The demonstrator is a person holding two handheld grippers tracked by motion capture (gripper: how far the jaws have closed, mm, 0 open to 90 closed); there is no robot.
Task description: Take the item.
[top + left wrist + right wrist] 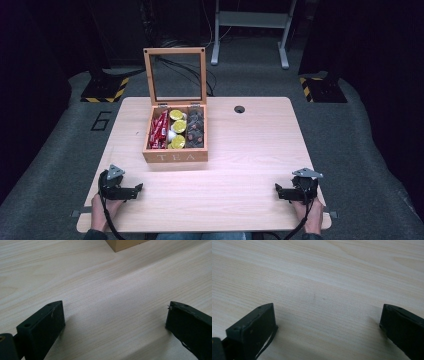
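A wooden box [175,156] marked TEA stands on the table's middle-left, its glass-paned lid [175,75] raised upright. Inside lie red sachets [159,131] at the left, yellow-topped capsules [178,126] in the middle and dark capsules [195,127] at the right. My left gripper [136,189] rests on the table near the front left corner, open, with nothing between its jaws. A corner of the box [125,244] shows at the top of the left gripper view. My right gripper [278,190] rests near the front right corner, open and empty, over bare wood [322,290].
The light wooden table [240,165] has a round cable hole [239,109] at the back right. Dark stands with yellow-black striped feet [106,90] sit on the floor behind the table, and a white frame [250,30] stands farther back.
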